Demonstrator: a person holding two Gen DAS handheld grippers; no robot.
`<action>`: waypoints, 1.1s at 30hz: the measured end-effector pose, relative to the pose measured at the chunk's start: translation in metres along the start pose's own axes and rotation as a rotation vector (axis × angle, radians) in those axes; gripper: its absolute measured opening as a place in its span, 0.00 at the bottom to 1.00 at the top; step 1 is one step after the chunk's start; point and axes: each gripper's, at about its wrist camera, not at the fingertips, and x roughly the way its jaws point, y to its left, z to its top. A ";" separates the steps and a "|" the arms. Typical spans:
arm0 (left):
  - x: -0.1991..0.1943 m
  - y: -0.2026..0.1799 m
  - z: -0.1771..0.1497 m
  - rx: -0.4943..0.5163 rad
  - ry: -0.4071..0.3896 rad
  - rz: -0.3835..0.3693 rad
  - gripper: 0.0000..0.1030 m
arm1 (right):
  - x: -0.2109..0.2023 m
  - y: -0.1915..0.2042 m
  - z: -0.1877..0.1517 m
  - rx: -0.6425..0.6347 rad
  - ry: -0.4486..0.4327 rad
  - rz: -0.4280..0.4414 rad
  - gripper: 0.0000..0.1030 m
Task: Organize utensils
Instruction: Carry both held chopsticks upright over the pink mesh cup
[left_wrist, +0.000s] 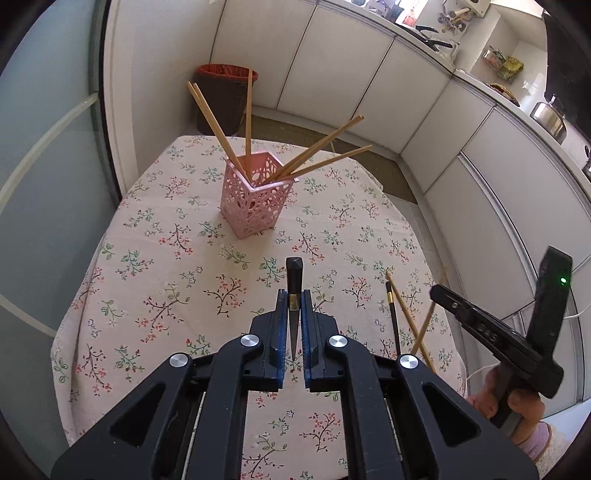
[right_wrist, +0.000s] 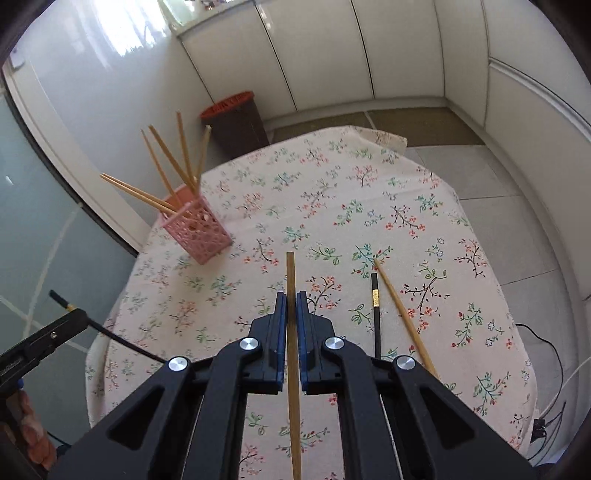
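My left gripper (left_wrist: 294, 295) is shut on a black chopstick (left_wrist: 294, 275) with a gold band, held above the table. My right gripper (right_wrist: 291, 299) is shut on a wooden chopstick (right_wrist: 291, 273), also above the table. A pink lattice holder (left_wrist: 255, 194) stands at the far side of the table with several wooden chopsticks (left_wrist: 317, 151) leaning out of it; it also shows in the right wrist view (right_wrist: 197, 232). A second black chopstick (right_wrist: 376, 314) and a wooden chopstick (right_wrist: 402, 310) lie on the cloth to the right.
The table has a floral cloth (left_wrist: 177, 258). A brown bin with a red liner (left_wrist: 221, 99) stands on the floor behind the table. White cabinets (left_wrist: 369, 74) run along the wall. Cables (right_wrist: 554, 369) hang by the table's right edge.
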 end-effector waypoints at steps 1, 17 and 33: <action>-0.004 0.000 0.002 -0.001 -0.009 0.008 0.06 | -0.011 0.001 0.001 -0.004 -0.022 0.010 0.05; -0.055 -0.034 0.131 0.074 -0.261 0.143 0.06 | -0.079 0.008 0.054 0.008 -0.217 0.132 0.05; 0.051 -0.010 0.155 0.059 -0.087 0.172 0.08 | -0.068 0.033 0.101 -0.016 -0.261 0.192 0.05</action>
